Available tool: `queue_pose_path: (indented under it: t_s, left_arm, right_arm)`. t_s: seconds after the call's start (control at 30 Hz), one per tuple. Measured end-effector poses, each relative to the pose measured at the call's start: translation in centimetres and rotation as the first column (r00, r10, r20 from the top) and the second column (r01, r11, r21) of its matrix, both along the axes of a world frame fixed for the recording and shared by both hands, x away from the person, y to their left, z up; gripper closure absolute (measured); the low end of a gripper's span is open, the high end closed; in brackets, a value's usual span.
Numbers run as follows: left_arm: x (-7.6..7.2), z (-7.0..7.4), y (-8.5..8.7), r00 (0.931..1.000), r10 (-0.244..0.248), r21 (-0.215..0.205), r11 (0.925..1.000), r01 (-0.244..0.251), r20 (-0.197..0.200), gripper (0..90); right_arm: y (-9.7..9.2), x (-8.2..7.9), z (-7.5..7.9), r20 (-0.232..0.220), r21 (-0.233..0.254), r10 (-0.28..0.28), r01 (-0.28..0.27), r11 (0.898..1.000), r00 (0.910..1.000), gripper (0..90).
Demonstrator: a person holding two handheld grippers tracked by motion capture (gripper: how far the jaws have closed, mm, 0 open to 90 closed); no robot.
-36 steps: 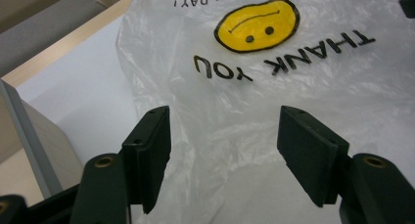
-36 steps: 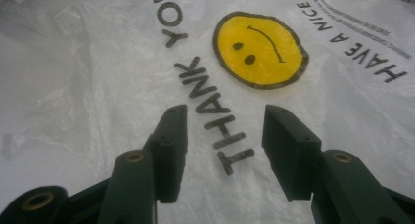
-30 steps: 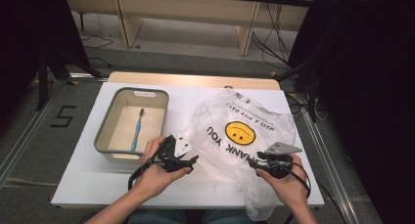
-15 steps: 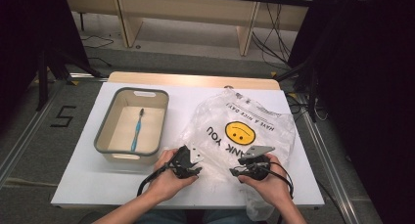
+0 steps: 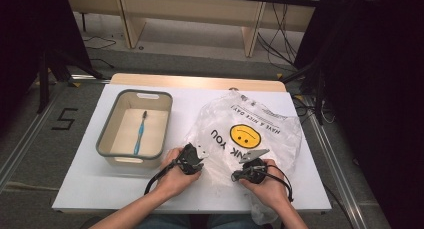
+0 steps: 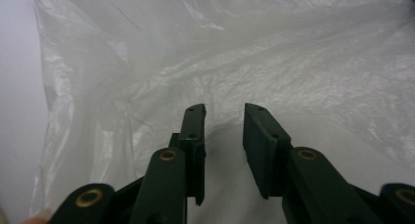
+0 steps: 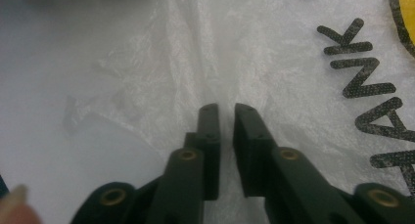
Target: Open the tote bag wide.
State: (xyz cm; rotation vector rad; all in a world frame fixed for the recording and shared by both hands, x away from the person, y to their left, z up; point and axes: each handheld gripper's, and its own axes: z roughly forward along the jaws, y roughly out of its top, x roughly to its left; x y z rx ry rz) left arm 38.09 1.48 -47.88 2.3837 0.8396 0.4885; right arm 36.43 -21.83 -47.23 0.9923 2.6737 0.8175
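Observation:
A clear plastic bag (image 5: 260, 129) with a yellow smiley and black "THANK YOU" print lies crumpled on the white table. My left gripper (image 5: 201, 158) rests at the bag's near left edge. In the left gripper view its jaws (image 6: 224, 111) have just been closing but still stand apart, with bag film (image 6: 244, 48) under and ahead of them. My right gripper (image 5: 234, 176) lies on the bag's near part, pointing left. Its jaws (image 7: 226, 109) have just closed and pinch a raised crease of the film (image 7: 147, 62).
A grey-rimmed tray (image 5: 107, 134) at the left holds a blue toothbrush (image 5: 139, 134). The bag hangs over the table's near edge (image 5: 260, 214) beside the right forearm. Bare tabletop (image 5: 100, 189) lies in front of the tray. Wooden furniture legs stand beyond the far edge.
Both hands have moved inward toward each other and sunk onto the bag's near part. The right jaws have gone from apart to pinched on the film.

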Motion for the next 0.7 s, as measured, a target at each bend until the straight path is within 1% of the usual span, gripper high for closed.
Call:
queue_pose_path:
  t_s: [0.03, 0.13, 0.17, 0.2, 0.23, 0.27, 0.3, 0.33, 0.37, 0.4, 0.47, 0.5, 0.6, 0.63, 0.7]
  left_arm:
    - [0.2, 0.0, -0.1, 1.0, 0.001, 0.002, 1.0, -0.001, -0.003, 70.6]
    - [0.6, -0.1, -0.3, 0.9999, 0.0, 0.019, 0.9998, 0.0, 0.012, 73.1]
    - [0.7, -0.1, -0.3, 1.0, 0.006, 0.01, 0.9999, -0.006, 0.004, 74.2]
    - [0.7, -0.1, -0.3, 1.0, 0.006, 0.01, 0.9999, -0.006, 0.004, 75.0]
    - [1.1, 0.0, -0.4, 0.9998, 0.007, 0.03, 0.9995, -0.008, 0.02, 76.0]
    - [1.1, 0.0, -0.4, 0.9998, 0.007, 0.03, 0.9995, -0.008, 0.02, 77.9]
    - [1.6, -0.2, -0.4, 0.9987, 0.015, 0.054, 0.9984, -0.017, 0.05, 78.7]
    - [1.6, -0.2, -0.4, 0.9987, 0.015, 0.054, 0.9984, -0.017, 0.05, 79.5]
    - [2.0, -0.2, -0.5, 0.9982, 0.027, 0.048, 0.9984, -0.03, 0.054, 79.6]
    - [2.2, -0.3, -0.6, 0.9979, 0.028, 0.053, 0.9981, -0.031, 0.059, 79.7]
    - [2.4, -0.3, -0.6, 0.9975, 0.029, 0.059, 0.9977, -0.033, 0.065, 80.0]
    - [2.8, -0.3, -0.7, 0.9965, 0.04, 0.058, 0.9973, -0.045, 0.073, 80.3]
    - [3.1, -0.3, -0.8, 0.9956, 0.047, 0.062, 0.9967, -0.053, 0.081, 80.0]
    - [3.2, -0.3, -0.8, 0.9954, 0.048, 0.056, 0.997, -0.053, 0.083, 79.7]
    - [2.8, -0.1, -0.8, 0.9957, 0.039, 0.031, 0.9987, -0.042, 0.084, 77.5]
  right_arm:
    - [0.0, 0.1, 0.0, -0.004, 0.001, -0.001, 0.001, 1.0, 1.0, 90.0]
    - [0.0, 0.1, -0.1, -0.013, 0.015, -0.032, 0.032, 0.999, 0.9994, 90.0]
    - [0.1, 0.2, -0.1, -0.014, 0.021, -0.045, 0.046, 0.999, 0.9989, 90.0]
    - [0.1, 0.2, -0.1, -0.014, 0.021, -0.045, 0.046, 0.999, 0.9989, 90.0]
    - [0.2, 0.2, -0.1, -0.019, 0.035, -0.063, 0.064, 0.997, 0.9978, 90.0]
    - [0.3, 0.2, -0.1, -0.02, 0.041, -0.07, 0.071, 0.997, 0.9973, 90.0]
    - [0.3, 0.2, -0.1, -0.018, 0.044, -0.082, 0.083, 0.996, 0.9964, 90.0]
    - [0.3, 0.2, -0.1, -0.014, 0.05, -0.088, 0.088, 0.995, 0.996, 90.0]
    - [0.3, 0.3, 0.0, -0.02, 0.06, -0.092, 0.093, 0.994, 0.9955, 90.0]
    - [0.3, 0.3, 0.0, -0.019, 0.069, -0.101, 0.102, 0.992, 0.9947, 90.0]
    - [0.3, 0.4, -0.1, -0.017, 0.076, -0.102, 0.104, 0.992, 0.9946, 90.0]
    - [0.3, 0.4, -0.1, -0.021, 0.089, -0.113, 0.115, 0.989, 0.9933, 90.0]
    - [0.3, 0.4, -0.1, -0.019, 0.102, -0.115, 0.116, 0.988, 0.9932, 90.0]
    - [0.3, 0.4, 0.0, -0.007, 0.113, -0.125, 0.124, 0.986, 0.9922, 90.0]
    - [0.3, 0.3, 0.2, 0.014, 0.131, -0.132, 0.129, 0.983, 0.9912, 90.0]
